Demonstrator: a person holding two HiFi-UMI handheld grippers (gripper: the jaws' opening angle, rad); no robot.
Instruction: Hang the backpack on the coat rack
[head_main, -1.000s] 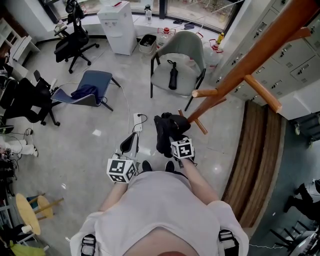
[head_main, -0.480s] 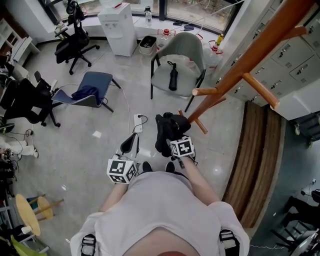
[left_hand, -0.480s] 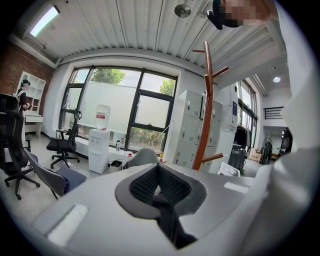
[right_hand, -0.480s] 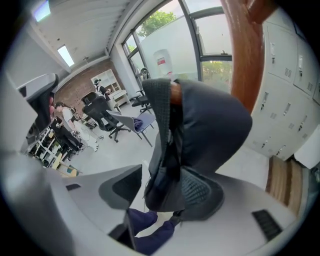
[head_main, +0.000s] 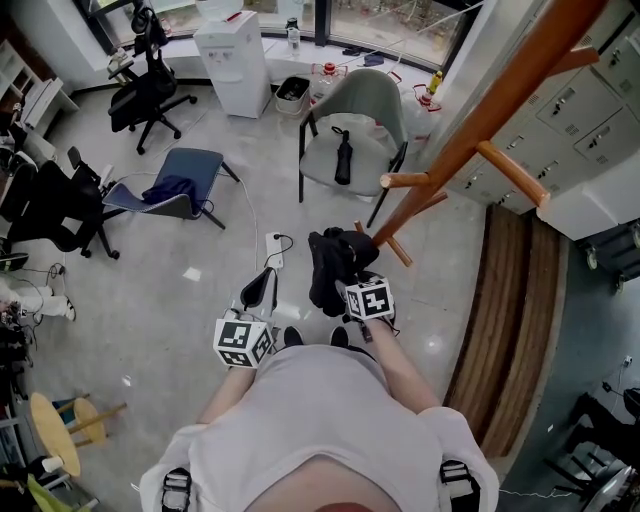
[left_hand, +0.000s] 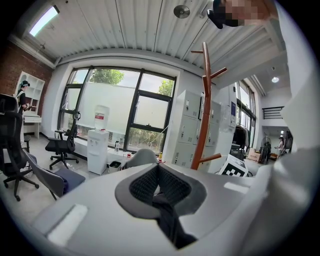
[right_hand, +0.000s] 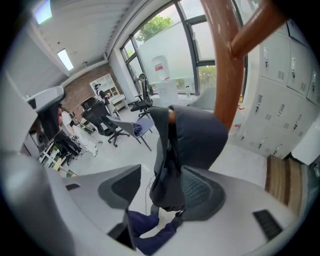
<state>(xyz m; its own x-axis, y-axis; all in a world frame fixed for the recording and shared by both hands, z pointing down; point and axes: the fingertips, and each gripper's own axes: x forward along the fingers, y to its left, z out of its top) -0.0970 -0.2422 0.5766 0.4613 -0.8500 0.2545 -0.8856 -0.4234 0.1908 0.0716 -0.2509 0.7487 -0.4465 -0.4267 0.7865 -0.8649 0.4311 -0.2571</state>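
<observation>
The backpack (head_main: 333, 262) hangs from one of the lowest pegs (right_hand: 172, 115) of the coat rack (head_main: 470, 115), close against the rack's slanting wooden pole, and droops toward the floor (head_main: 190, 300) on the side of the rack nearest me. A sliver of the orange peg shows at the top of the dark fabric.

My right gripper (right_hand: 161, 192) points down at the backpack from just in front of the rack. Its fingers (right_hand: 120, 186) are spreading apart. The lower part of the backpack hangs in the gap between them, and the pad farther from the rack's pole stands clear of the fabric, so I have no grip on it.

My left gripper (left_hand: 159, 172) is farther from the rack than the right one, aimed nearly level toward the windows. Its fingers are pressed together with nothing between them. The rack rises to the right of them in the left gripper view.
</observation>
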